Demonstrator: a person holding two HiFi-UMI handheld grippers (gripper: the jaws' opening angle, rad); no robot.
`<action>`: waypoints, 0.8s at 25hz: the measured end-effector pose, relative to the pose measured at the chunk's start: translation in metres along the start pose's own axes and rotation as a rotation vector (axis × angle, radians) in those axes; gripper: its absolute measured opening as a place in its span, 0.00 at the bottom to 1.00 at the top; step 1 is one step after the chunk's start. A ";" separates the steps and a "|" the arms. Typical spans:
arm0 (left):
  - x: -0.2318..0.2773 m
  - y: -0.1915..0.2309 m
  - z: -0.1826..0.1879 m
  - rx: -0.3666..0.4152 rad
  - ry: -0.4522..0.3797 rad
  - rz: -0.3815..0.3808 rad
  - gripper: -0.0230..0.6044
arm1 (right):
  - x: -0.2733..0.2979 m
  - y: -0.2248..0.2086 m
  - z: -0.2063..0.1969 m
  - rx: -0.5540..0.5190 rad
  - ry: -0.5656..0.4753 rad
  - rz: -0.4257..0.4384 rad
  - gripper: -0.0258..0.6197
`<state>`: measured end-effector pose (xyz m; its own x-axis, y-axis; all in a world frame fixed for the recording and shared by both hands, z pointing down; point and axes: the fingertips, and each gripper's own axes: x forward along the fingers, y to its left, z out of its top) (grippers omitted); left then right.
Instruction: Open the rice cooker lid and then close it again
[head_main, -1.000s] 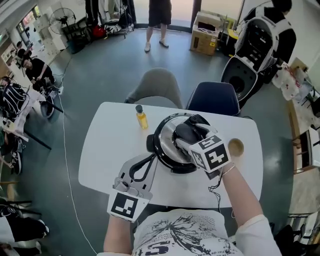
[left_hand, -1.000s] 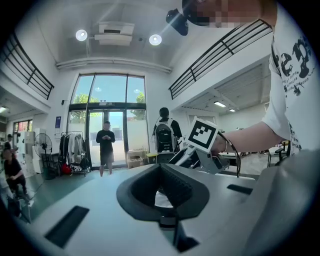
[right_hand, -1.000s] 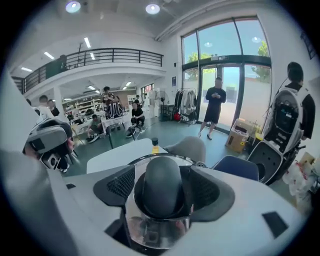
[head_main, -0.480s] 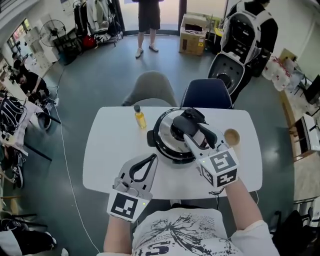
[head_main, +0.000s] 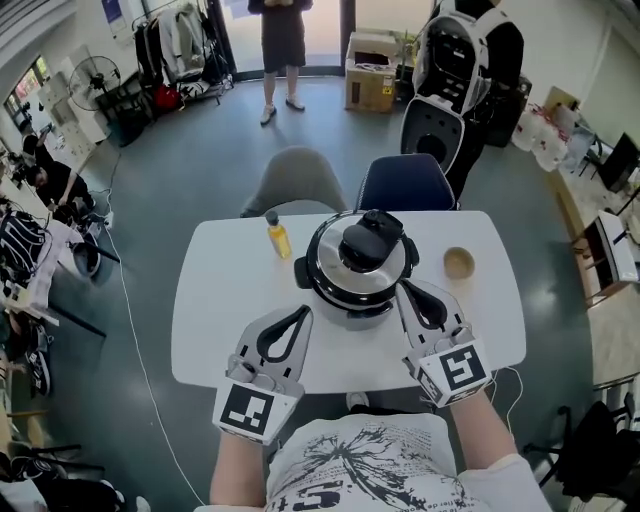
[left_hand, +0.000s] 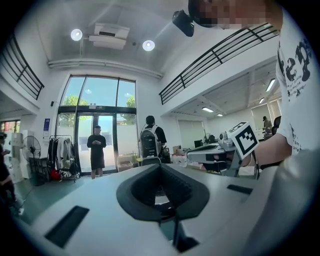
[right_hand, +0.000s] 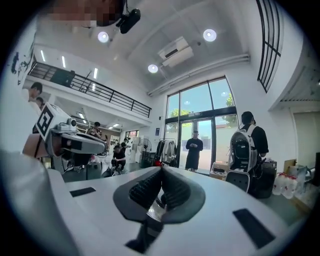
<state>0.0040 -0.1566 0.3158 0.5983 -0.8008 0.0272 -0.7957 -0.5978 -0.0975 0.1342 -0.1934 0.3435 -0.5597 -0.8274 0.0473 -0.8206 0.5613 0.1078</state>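
Note:
The rice cooker (head_main: 358, 262) stands in the middle of the white table (head_main: 215, 300), its steel lid down and the black handle (head_main: 366, 243) on top. My right gripper (head_main: 404, 289) hovers just in front and to the right of the cooker, shut and empty, clear of the lid. To the front left of the cooker is my left gripper (head_main: 303, 314), its tips together with nothing held. Both gripper views look level across the room past their own closed jaws, the left gripper (left_hand: 160, 166) and the right gripper (right_hand: 161, 169), and the cooker is in neither.
A small yellow bottle (head_main: 277, 236) stands left of the cooker and a round wooden dish (head_main: 459, 263) lies to its right. A grey chair (head_main: 300, 180) and a blue chair (head_main: 405, 185) are at the table's far side. People stand further back.
My right gripper came off the lid's handle, drew back toward me and to the right, and its jaws closed. The left gripper shifted slightly. The lid stays down.

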 end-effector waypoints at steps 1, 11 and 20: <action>-0.001 0.000 0.002 -0.002 -0.002 0.000 0.06 | -0.003 0.002 0.001 -0.006 -0.005 -0.003 0.06; -0.001 -0.006 0.003 -0.017 -0.006 -0.002 0.06 | -0.020 0.004 0.009 0.000 -0.027 0.003 0.05; 0.004 -0.003 -0.004 -0.021 0.000 0.014 0.06 | -0.020 -0.005 0.013 -0.035 -0.031 0.022 0.05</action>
<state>0.0085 -0.1576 0.3202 0.5871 -0.8091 0.0263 -0.8058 -0.5872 -0.0767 0.1477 -0.1794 0.3295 -0.5812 -0.8135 0.0188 -0.8039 0.5776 0.1418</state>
